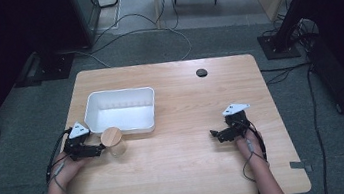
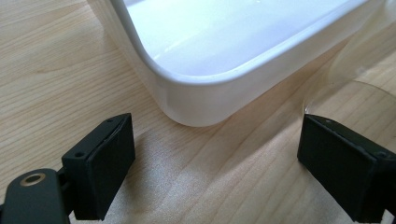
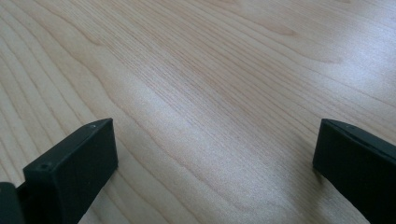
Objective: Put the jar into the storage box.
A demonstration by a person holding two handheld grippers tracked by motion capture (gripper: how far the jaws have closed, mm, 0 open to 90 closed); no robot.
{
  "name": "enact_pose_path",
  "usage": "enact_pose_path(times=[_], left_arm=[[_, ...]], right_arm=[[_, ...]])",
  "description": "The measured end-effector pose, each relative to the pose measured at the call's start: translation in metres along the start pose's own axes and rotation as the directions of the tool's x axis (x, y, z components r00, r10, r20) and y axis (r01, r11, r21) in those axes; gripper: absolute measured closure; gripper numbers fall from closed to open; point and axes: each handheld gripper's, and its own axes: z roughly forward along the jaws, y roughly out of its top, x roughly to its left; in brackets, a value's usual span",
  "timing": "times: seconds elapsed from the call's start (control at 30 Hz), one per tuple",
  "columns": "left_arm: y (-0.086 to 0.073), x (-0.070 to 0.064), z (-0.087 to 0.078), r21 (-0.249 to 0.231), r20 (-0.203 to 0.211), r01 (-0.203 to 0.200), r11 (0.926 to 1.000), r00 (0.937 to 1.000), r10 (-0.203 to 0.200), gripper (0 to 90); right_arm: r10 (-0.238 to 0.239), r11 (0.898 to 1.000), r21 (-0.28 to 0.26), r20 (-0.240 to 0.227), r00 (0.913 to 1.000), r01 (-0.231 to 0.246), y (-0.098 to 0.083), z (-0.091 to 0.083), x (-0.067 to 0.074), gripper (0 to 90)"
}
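A clear jar with a round wooden lid stands on the wooden table, just in front of a white tray. My left gripper is open, low over the table at the left, its jaws pointing right and almost at the jar. In the left gripper view the gripper holds nothing; the tray's rounded corner lies ahead and the jar's clear wall is by the right jaw. My right gripper is open over bare wood at the right, jaws wide apart with nothing between them.
The white tray looks empty inside. A small black round disc sits in the tabletop near the far edge. Cables and dark stands lie on the floor beyond the table. Bare wood spans the space between the two grippers.
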Motion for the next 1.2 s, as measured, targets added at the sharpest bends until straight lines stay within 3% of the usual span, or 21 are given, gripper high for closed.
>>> enact_pose_path(times=[0.83, 0.87, 1.2], left_arm=[[0.001, -0.001, 0.000, 0.005, -0.011, 0.009, 0.9999, 0.9999, -0.009, 11.3], [0.007, -0.003, 0.000, 0.059, -0.023, 0.023, 0.9980, 0.9995, -0.021, 11.3], [0.011, -0.003, -0.003, 0.099, -0.018, 0.042, 0.9942, 0.9990, -0.040, 11.4]], right_arm=[[0.001, 1.000, 0.000, 0.000, 1.0000, -0.001, 0.000, 0.000, 0.000, 0.0], [0.000, 1.000, 0.000, 0.000, 1.0000, 0.000, 0.000, 0.000, 0.000, 0.0], [0.001, 1.000, 0.001, 0.000, 1.0000, -0.001, 0.000, 0.000, 0.000, 0.0]])
